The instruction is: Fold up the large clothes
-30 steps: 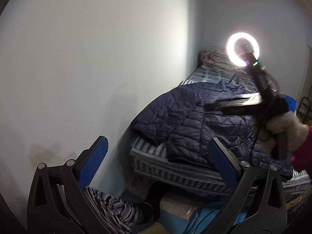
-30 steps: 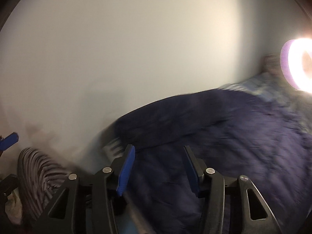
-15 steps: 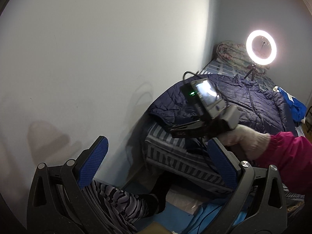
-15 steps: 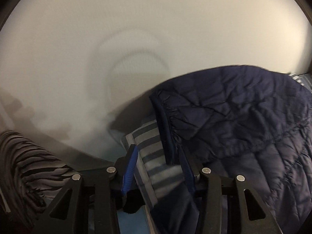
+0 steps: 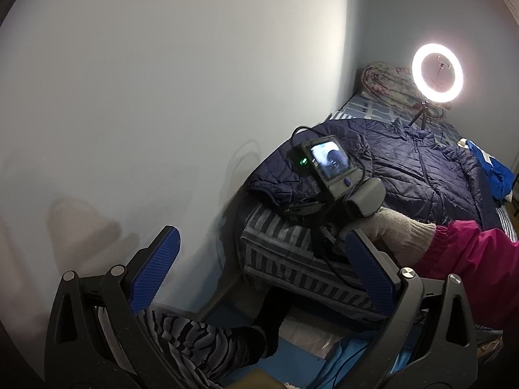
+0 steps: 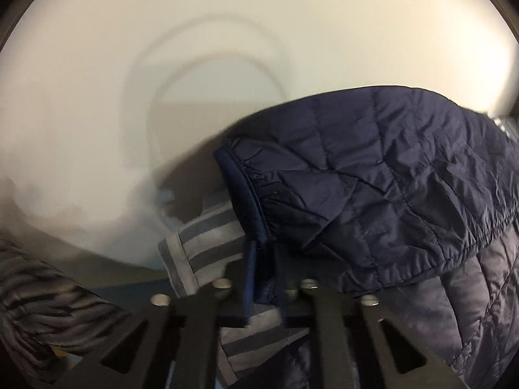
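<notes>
Right gripper (image 6: 263, 278) pinching jacket (image 6: 373, 188) cuff, no writing

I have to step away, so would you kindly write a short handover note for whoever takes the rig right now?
Right gripper: closed on the cuff edge of the navy quilted jacket, at the corner of the striped bed by the wall.
Left gripper: open, holding nothing, off the bed.
Jacket: spread across the bed, zipped front up; the near sleeve already lies over the body.
Ring light stands past the collar.
Done: sleeve cuff gripped.
Left: all folds, starting with this sleeve.
</notes>
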Available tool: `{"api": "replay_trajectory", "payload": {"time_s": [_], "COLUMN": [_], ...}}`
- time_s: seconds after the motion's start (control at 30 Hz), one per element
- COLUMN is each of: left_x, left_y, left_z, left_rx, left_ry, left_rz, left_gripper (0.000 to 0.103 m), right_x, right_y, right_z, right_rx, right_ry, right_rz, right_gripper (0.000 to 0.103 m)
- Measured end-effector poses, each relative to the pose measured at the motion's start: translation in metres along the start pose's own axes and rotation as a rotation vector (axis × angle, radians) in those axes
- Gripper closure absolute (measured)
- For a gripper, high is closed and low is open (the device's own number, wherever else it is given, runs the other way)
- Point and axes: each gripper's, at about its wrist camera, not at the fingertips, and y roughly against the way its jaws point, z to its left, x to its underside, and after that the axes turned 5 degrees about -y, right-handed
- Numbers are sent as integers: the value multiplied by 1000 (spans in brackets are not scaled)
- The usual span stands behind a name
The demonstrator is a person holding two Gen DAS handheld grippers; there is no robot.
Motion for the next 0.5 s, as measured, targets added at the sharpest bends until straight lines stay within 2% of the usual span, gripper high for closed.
{"api": "replay_trajectory", "payload": {"time_s": [0.13,0.33,0.5], "left_x": [-9,-29,-52], "left_y": [2,1,-3], "left_z": [-9,-30,-54], "left_rx": [9,42,66], "left_ry": [-25,-56,-105], "left_rz": [-24,-51,-83], "left_gripper": [0,0,0], "right_x": [-1,-12,-5], "right_y": [36,126,187], "right_z": [-27,-94,-159], "right_rx": [-72,-136,-114], "right_ry": [-101,-284,-456], "right_rz": [-70,-241,-375], "right_gripper": [101,101,101]}}
